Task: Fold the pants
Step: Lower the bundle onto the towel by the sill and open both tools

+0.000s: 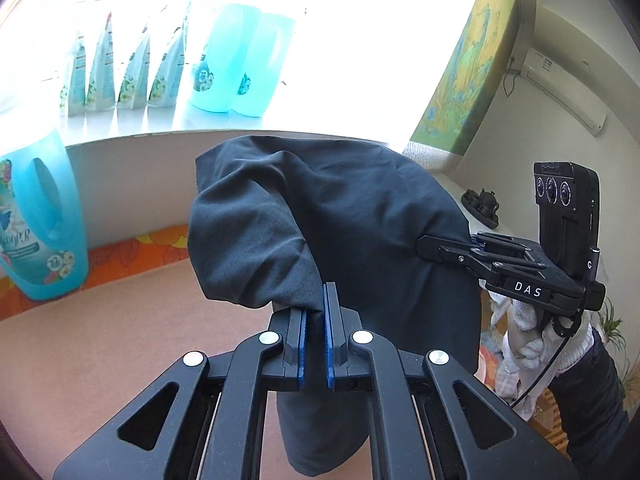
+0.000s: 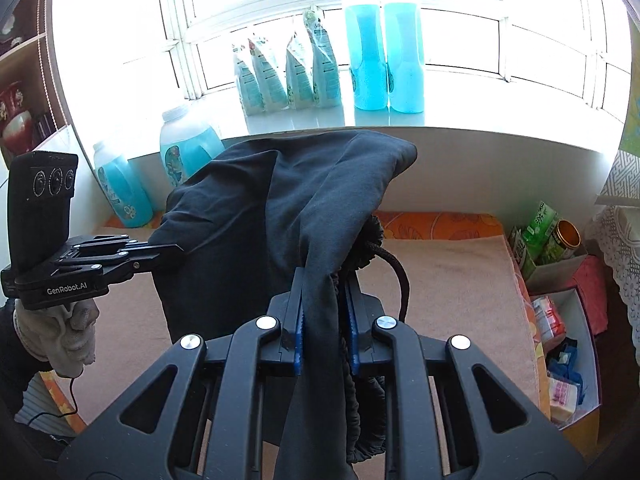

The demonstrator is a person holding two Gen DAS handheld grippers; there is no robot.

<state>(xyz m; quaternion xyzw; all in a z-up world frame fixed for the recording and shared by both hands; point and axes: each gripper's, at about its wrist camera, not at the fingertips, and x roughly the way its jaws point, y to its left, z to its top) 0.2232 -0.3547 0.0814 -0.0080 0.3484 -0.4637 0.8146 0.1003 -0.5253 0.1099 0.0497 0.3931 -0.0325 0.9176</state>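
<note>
Dark pants (image 1: 340,216) — one pair, navy-black fabric, lifted clear of the surface below and hanging bunched between the two grippers.

Left hand-held gripper (image 1: 316,312) — blue pads nearly together, pinching a fold of the cloth; the rest drapes away above and hangs below the fingers.

Right hand-held gripper (image 2: 325,312) — jaws narrow, clamped on a thicker bunch at the elastic waistband, with the black drawstring (image 2: 394,268) looping out to the right. In the left wrist view this gripper appears at the right edge, its tip buried in the fabric, held by a white-gloved hand (image 1: 528,332).

Bed or padded bench (image 2: 452,280) — peach cover with orange floral edging, beneath the pants.

Windowsill (image 2: 304,118) — two tall blue detergent bottles (image 2: 384,52), a row of refill pouches (image 2: 284,76).

Open box (image 2: 576,344) — right of the bed, holding assorted packets.
</note>
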